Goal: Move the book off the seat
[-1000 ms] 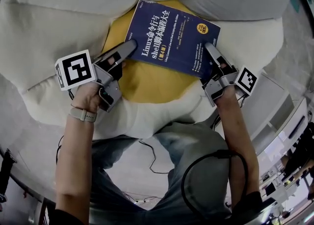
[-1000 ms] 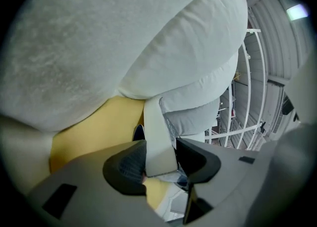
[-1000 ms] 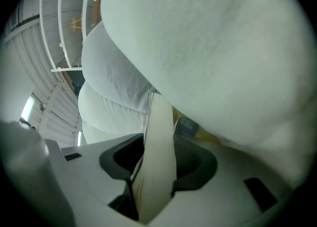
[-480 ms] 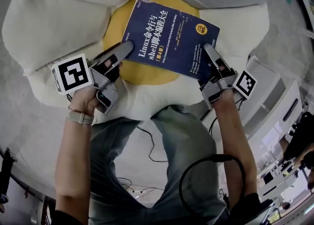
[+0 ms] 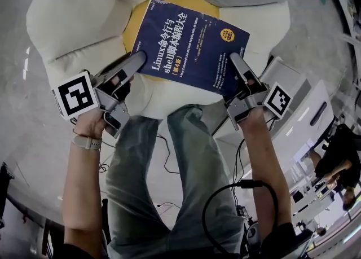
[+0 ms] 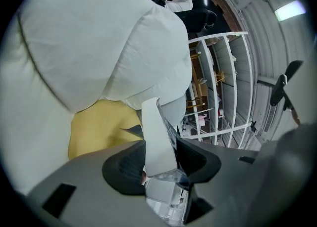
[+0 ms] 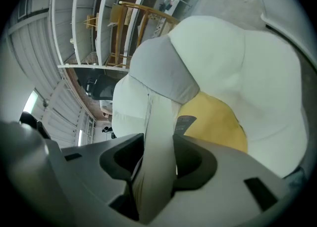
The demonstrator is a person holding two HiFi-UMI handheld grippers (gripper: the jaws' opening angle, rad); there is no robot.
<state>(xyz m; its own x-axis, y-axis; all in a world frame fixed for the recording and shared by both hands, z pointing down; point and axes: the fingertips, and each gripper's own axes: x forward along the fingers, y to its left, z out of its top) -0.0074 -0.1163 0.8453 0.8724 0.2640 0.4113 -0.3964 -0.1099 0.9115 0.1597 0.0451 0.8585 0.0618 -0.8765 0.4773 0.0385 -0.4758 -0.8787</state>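
Glossy blue book (image 5: 189, 46) raised higher above puffy flower-shaped seat (image 5: 73, 21), left gripper (image 5: 137, 59) and right gripper (image 5: 234, 61) pinching its edges

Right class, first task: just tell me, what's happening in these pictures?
A person grips a blue book by opposite edges, one in the left gripper, one in the right gripper, both shut on it. The book seems lifted clear of the flower-shaped seat, hanging partly over its yellow centre, not yet set down elsewhere.
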